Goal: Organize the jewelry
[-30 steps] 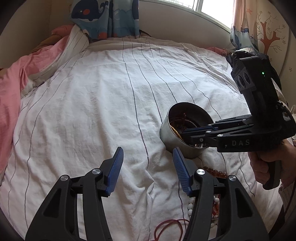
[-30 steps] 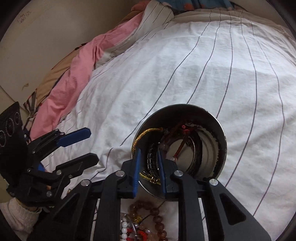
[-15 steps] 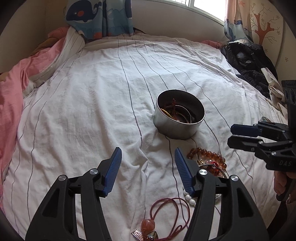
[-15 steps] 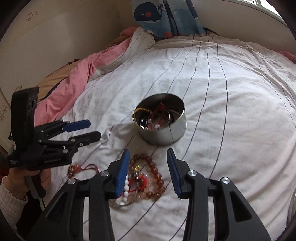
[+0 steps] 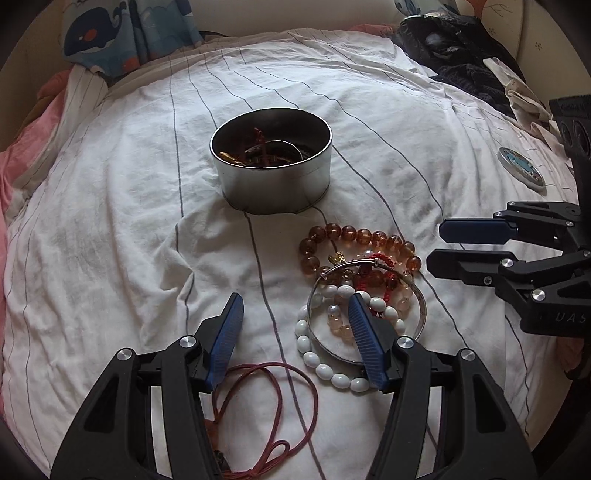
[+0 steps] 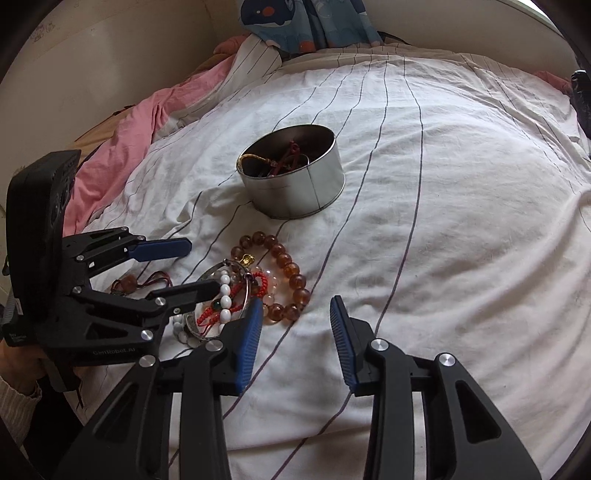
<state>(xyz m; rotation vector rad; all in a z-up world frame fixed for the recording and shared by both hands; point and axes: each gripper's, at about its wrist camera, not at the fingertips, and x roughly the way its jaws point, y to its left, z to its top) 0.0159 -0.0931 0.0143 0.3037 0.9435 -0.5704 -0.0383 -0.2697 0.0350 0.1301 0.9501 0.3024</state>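
Observation:
A round metal tin (image 5: pixel 273 184) (image 6: pixel 295 188) stands on the white striped bedsheet and holds several bracelets. In front of it lies a pile: an amber bead bracelet (image 5: pixel 364 236) (image 6: pixel 291 269), a white bead bracelet (image 5: pixel 321 363) (image 6: pixel 224 291), a silver bangle (image 5: pixel 421 306), a red knotted cord bracelet (image 5: pixel 380 258). A dark red cord necklace (image 5: pixel 273 406) lies nearest. My left gripper (image 5: pixel 295 306) (image 6: pixel 197 267) is open and empty, just before the pile. My right gripper (image 6: pixel 297 310) (image 5: pixel 434 245) is open and empty, right of the pile.
A pink blanket (image 6: pixel 122 147) lies along the left edge of the bed. A whale-print pillow (image 5: pixel 110 33) is at the head. Dark clothes (image 5: pixel 461 55) lie at the far right. A round lid (image 5: pixel 521 168) lies on the sheet at the right.
My right gripper let go of a bracelet in the tin, opened, and drew back to the right of the pile. My left gripper moved closer to the pile.

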